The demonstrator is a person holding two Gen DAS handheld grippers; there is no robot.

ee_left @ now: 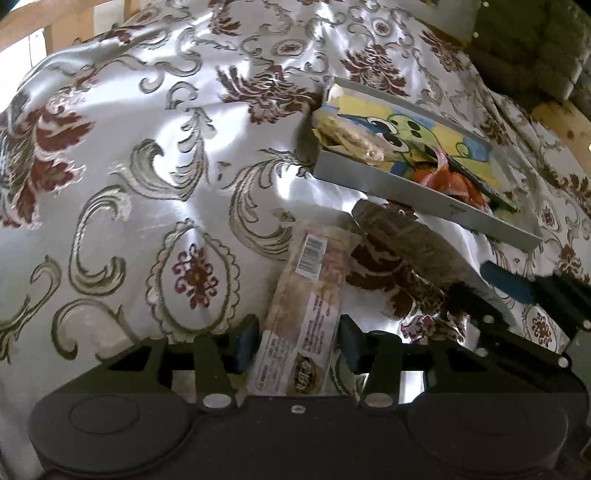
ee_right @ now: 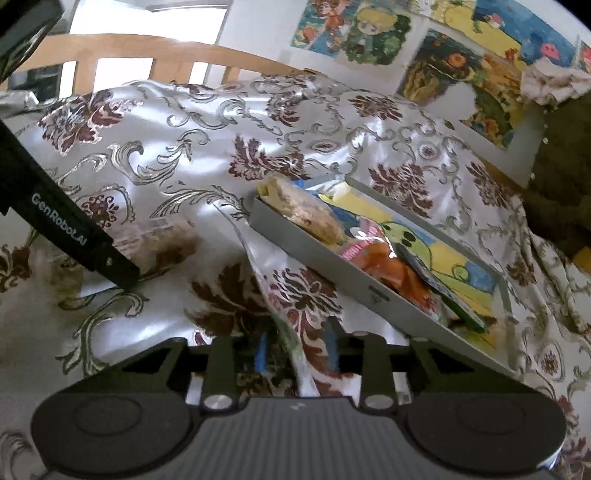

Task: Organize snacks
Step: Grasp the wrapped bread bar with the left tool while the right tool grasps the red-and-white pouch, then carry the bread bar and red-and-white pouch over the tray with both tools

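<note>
Shallow grey tray (ee_right: pixel 369 291): rectangular, low-walled, set on the patterned satin cloth (ee_left: pixel 147 147). Its floor is lined with a cartoon print showing a green figure on yellow and blue.

Tray contents:
- pale beige snack pack (ee_right: pixel 310 216) at the far end, resting against the tray wall; seen also in the left wrist view (ee_left: pixel 354 138);
- orange snack packet (ee_right: pixel 384 264) with a pink printed band, mid-tray; the lettering is too blurred to read;
- dark green packet (ee_right: pixel 443 291) lying tilted over the orange one, toward the near end.

Outside the tray:
- long clear-wrapped snack bar (ee_left: pixel 306 306), beige, bearing a barcode label near its top and a round dark logo near its bottom; the text is illegible. It lies between the fingers of the left gripper (ee_left: pixel 295 338), whose pads press against both sides of the wrapper, closed on it.
- The same bar shows blurred in the right wrist view (ee_right: pixel 159 240), partly behind the left gripper's black body, which carries the white lettering "GenRobot.AI".
- silvery brown-toned packet (ee_left: pixel 406 243), just beside the tray's near wall.

Right gripper (ee_right: pixel 297 354): the blue-padded fingers stand a little apart around a raised fold of the cloth; whether they pinch it cannot be told.

Background: colourful cartoon posters (ee_right: pixel 369 29) on the wall and a wooden chair back (ee_right: pixel 147 48).
</note>
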